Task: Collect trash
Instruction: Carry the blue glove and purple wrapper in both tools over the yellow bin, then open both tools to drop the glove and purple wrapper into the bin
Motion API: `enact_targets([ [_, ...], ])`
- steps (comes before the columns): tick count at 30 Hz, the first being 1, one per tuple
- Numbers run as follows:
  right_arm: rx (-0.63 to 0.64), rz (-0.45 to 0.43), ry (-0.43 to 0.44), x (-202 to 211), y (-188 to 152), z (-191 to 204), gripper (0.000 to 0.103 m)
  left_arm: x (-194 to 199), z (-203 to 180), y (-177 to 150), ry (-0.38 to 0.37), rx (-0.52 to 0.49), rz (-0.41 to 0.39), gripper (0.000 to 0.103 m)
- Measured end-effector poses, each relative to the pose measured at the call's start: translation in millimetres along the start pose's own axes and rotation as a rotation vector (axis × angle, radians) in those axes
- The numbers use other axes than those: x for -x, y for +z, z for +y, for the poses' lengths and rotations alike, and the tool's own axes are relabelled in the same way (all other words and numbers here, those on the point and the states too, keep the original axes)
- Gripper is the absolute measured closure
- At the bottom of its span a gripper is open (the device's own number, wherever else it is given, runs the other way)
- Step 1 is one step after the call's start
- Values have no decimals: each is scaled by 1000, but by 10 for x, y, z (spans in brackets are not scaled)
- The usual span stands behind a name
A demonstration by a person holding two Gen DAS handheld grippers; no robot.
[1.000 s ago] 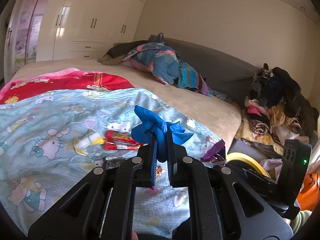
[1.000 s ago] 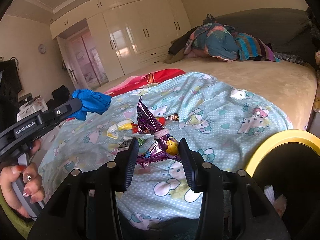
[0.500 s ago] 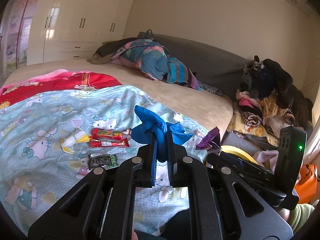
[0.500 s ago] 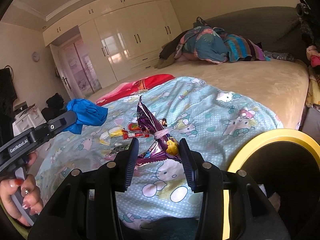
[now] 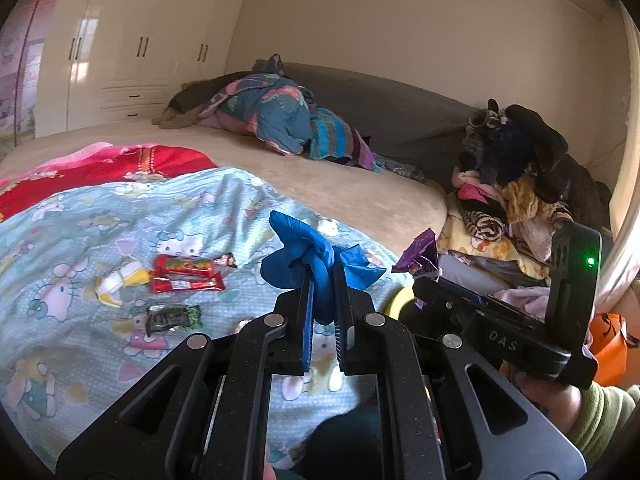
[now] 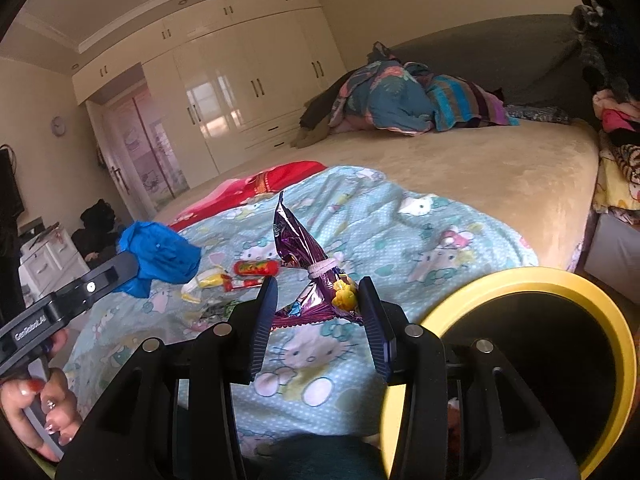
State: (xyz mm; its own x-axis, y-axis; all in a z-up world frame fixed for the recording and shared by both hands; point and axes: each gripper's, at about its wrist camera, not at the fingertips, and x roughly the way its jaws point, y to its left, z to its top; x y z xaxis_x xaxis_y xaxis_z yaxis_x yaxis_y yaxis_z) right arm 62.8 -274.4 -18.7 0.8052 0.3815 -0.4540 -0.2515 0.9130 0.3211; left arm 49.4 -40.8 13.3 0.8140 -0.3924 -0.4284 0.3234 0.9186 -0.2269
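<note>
My left gripper is shut on a crumpled blue glove, held above the pale blue cartoon-print blanket; the same glove shows at the left of the right wrist view. My right gripper is shut on a shiny purple snack bag, its pads pressing the bag's wide lower end. The bag's tip also shows in the left wrist view. A yellow-rimmed bin with a dark inside stands close on the right. On the blanket lie red wrappers, a yellow-white wrapper and a dark green wrapper.
A beige bed stretches behind, with a heap of bedding against the grey headboard. A red blanket lies at the left. Piled clothes and soft toys stand right of the bed. An orange bag sits low right.
Both grippers have shifted toward the right with their loads still held. The wrappers now sit further left in both views, and more of the yellow-rimmed bin shows.
</note>
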Motion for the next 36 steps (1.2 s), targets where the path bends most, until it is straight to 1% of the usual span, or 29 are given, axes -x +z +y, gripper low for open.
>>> enact_targets([
  [4, -31, -9, -22, 50, 48, -175, 63, -17, -134, -14, -17, -26, 6, 98],
  [11, -69, -29, -84, 157, 120, -497, 63, -93, -394, -78, -60, -78, 28, 98],
  [18, -81, -25, -142, 219, 125, -740, 63, -183, -655, -173, -119, -113, 63, 98],
  [23, -86, -14, -171, 243, 110, -887, 63, -326, -885, -288, -168, -144, 117, 98],
  [27, -92, -4, -198, 260, 82, -1002, 63, -435, -1022, -381, -193, -169, 152, 98],
  [36, -159, 76, -248, 140, -63, -1317, 63, -680, -1242, -584, -223, -218, 221, 98],
])
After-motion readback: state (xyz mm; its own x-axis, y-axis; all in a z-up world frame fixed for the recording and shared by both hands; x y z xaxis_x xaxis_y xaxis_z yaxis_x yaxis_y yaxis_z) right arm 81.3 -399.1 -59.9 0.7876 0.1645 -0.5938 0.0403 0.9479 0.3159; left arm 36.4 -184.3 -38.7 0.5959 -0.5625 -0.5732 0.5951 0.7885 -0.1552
